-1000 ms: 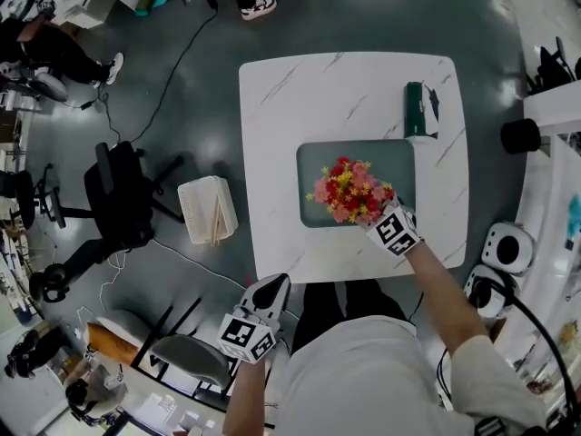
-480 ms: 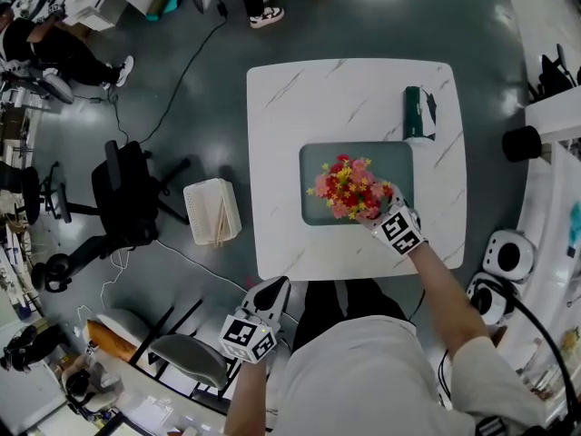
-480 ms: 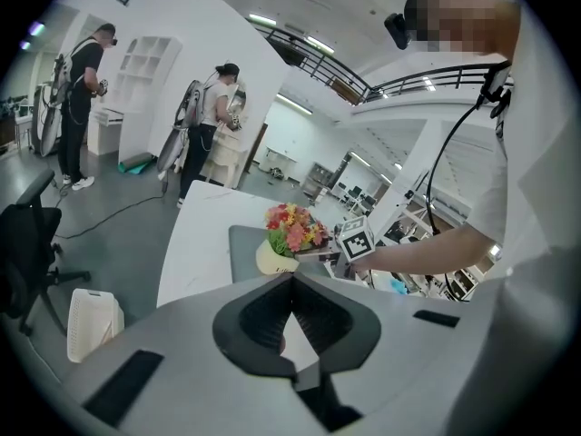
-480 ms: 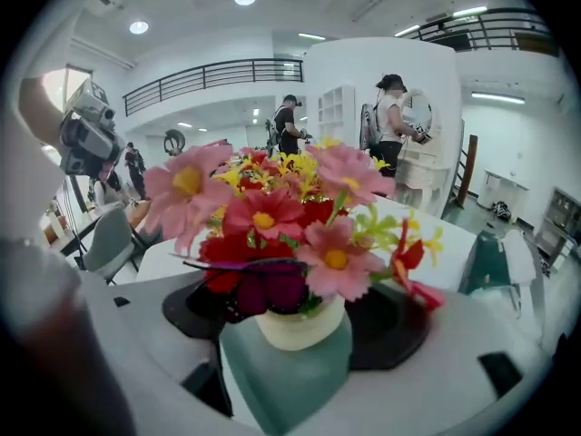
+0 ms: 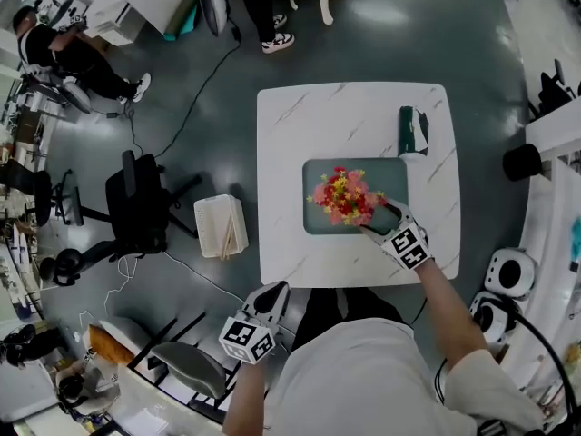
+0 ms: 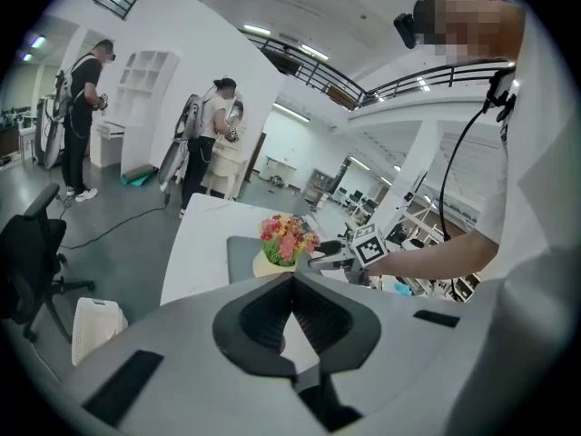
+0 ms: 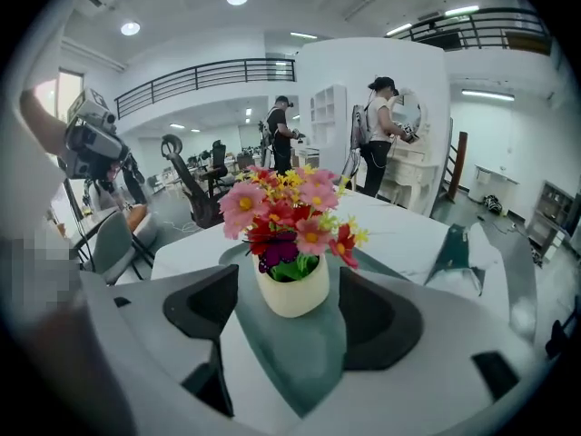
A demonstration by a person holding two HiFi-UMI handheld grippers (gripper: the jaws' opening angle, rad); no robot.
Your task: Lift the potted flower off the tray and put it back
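While upright on the tray [image 5: 392,178], potted flower [image 5: 345,198], blooms upward.

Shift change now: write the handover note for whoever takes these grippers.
Left gripper: shut, empty, held low, clear of the table.
Right gripper: open, jaws have just been opening; the potted flower stands between their tips, untouched.
It sits upright on the tray.
Done: it looks set back, though the lift itself is not shown.
Left: draw the open gripper clear.
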